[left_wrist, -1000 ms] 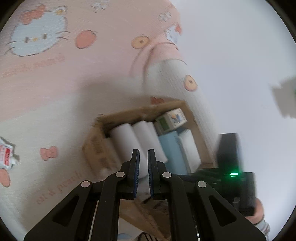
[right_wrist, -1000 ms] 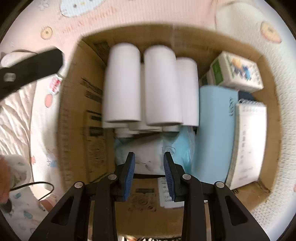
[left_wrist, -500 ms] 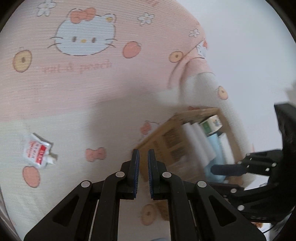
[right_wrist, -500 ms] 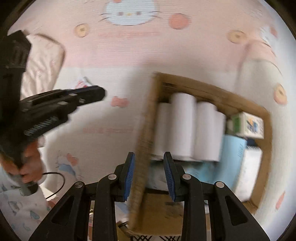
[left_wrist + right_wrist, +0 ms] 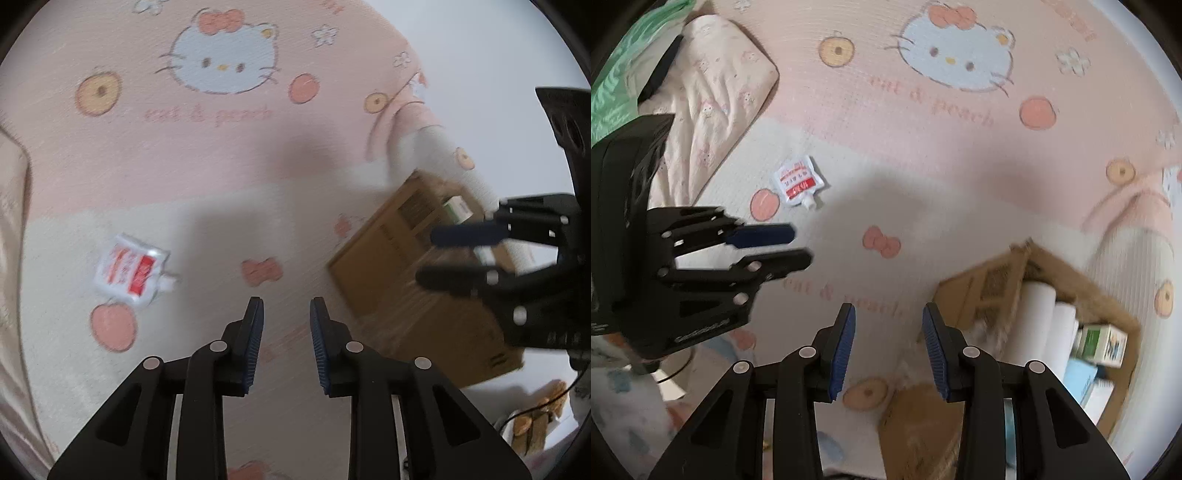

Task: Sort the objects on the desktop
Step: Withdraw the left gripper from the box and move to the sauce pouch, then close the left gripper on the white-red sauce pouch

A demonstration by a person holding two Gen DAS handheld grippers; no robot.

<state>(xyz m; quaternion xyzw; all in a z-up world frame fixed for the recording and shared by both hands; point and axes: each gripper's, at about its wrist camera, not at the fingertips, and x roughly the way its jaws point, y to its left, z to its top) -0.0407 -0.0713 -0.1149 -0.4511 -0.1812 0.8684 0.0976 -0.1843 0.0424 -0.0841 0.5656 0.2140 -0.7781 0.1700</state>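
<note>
Change since earlier frames: both views have swung off the box interior onto open blanket; the left gripper's jaws, together before, now stand apart.
Left gripper: black arms, ribbed blue pads; jaws opening, nothing between them; hovers over the blanket.
Right gripper: same build; jaws opening, nothing between them, held above the blanket beside the box's left wall.
Surface: pink and cream woven blanket printed with cartoon cat faces, peaches and bows; soft, ribbed texture.
Sachet: small white plastic pouch with red label and short spout, flat on the cream band, well apart from both grippers, left of and ahead of the left one.
Box: open brown corrugated cardboard box, right of the grippers; contents are white cylindrical paper rolls, a small green-and-white carton, and a pale blue flat item, blurred.
Pillow: cream patterned fabric cushion, top left.
</note>
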